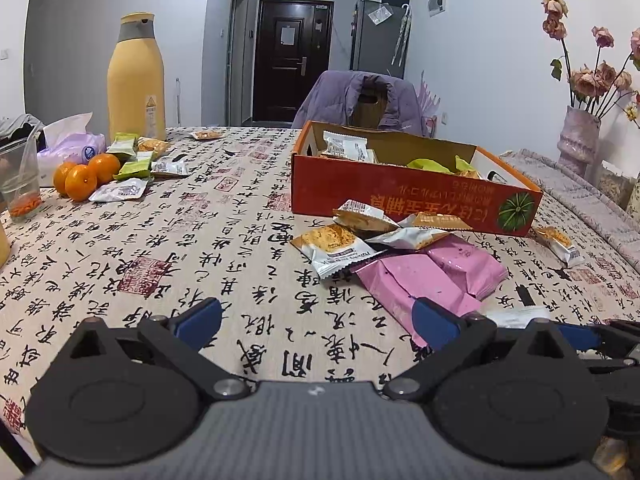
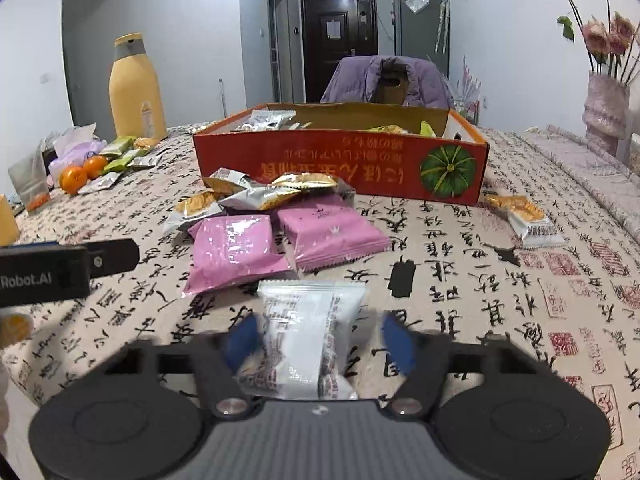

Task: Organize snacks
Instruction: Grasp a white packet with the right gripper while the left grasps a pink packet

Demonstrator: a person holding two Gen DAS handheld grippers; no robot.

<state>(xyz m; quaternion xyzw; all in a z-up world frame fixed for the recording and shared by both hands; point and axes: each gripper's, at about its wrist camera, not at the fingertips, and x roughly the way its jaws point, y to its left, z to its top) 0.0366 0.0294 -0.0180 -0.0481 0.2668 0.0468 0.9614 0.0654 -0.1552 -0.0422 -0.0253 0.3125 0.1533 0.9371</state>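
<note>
An orange cardboard box (image 1: pixel 400 196) (image 2: pixel 340 168) holding several snack packets stands on the calligraphy tablecloth. In front of it lie two pink packets (image 1: pixel 420 280) (image 2: pixel 236 248) and several gold-and-white packets (image 1: pixel 332 248) (image 2: pixel 264 196). My left gripper (image 1: pixel 316 316) is open and empty, low over the cloth, its right finger beside the near pink packet. My right gripper (image 2: pixel 316 340) is open, its blurred fingers on either side of a white snack packet (image 2: pixel 304 336) that lies on the cloth. The left gripper's body shows in the right wrist view (image 2: pixel 60 268).
A yellow bottle (image 1: pixel 136 80), tissue pack (image 1: pixel 72 144), tangerines (image 1: pixel 86 176), plastic cup (image 1: pixel 18 176) and more green and white packets (image 1: pixel 132 164) sit at far left. A lone packet (image 1: pixel 560 244) (image 2: pixel 524 216) lies right of the box. A vase of flowers (image 1: pixel 576 136) stands at right, a chair with a purple jacket (image 1: pixel 360 96) behind.
</note>
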